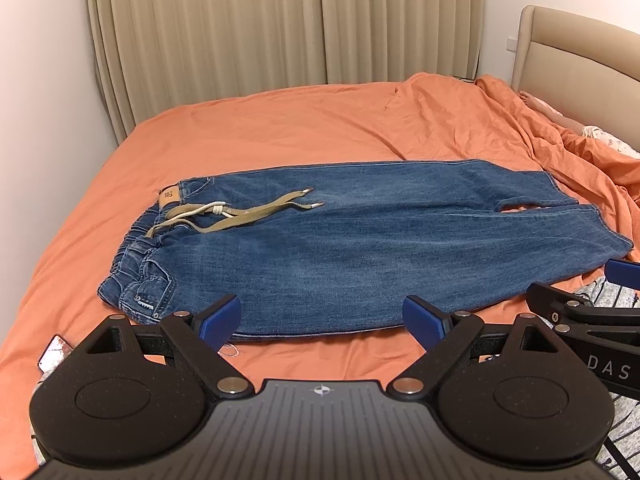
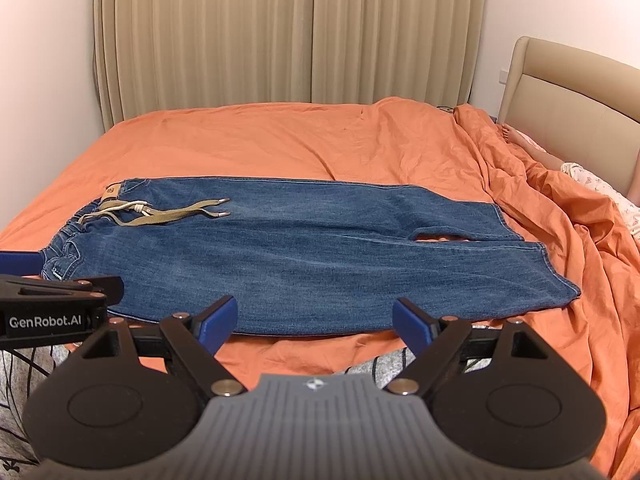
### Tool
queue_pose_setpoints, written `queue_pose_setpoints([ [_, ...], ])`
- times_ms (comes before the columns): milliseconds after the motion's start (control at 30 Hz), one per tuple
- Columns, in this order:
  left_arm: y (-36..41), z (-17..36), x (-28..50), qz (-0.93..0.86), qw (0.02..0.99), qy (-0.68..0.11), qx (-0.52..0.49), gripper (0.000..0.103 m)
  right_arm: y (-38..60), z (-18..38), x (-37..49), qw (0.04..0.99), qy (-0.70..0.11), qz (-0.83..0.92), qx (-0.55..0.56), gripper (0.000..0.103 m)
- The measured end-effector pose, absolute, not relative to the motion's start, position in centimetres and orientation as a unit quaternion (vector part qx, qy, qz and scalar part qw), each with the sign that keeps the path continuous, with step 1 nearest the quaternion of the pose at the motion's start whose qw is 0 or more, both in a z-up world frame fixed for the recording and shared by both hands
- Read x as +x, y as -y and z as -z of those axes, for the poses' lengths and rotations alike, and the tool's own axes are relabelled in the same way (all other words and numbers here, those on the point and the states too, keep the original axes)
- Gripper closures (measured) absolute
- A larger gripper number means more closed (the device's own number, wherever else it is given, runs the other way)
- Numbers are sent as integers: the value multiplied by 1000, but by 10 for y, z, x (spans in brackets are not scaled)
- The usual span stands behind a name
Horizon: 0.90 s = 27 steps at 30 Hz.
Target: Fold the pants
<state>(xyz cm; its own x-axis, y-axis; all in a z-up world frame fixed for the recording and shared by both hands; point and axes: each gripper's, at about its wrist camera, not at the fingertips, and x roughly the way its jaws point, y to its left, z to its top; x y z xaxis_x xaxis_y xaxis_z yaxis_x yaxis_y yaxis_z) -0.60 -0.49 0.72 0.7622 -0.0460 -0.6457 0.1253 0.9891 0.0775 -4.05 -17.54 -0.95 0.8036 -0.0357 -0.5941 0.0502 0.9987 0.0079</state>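
Blue jeans (image 1: 340, 240) lie flat on the orange bed sheet (image 1: 280, 128), waistband at the left, leg hems at the right, legs side by side. A khaki drawstring (image 1: 248, 212) lies across the waist. The jeans also show in the right wrist view (image 2: 312, 256). My left gripper (image 1: 322, 320) is open and empty, just in front of the jeans' near edge. My right gripper (image 2: 314, 318) is open and empty, at the same near edge, further right. The right gripper shows in the left wrist view (image 1: 580, 308); the left gripper shows in the right wrist view (image 2: 52, 292).
A bunched orange duvet (image 2: 560, 208) lies at the right, with a person's foot (image 2: 510, 134) showing by the beige headboard (image 2: 572, 96). Beige curtains (image 1: 280, 28) hang behind the bed. A phone (image 1: 54, 354) lies near the front left edge. Grey patterned cloth (image 2: 380, 362) is below the grippers.
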Motion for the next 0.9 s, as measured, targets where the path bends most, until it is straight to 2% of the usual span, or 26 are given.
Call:
queue_pose_setpoints([
  [900,5,-9,-7,49,937,-342,52,0,178,10,-39,946,-322,15,19,22],
])
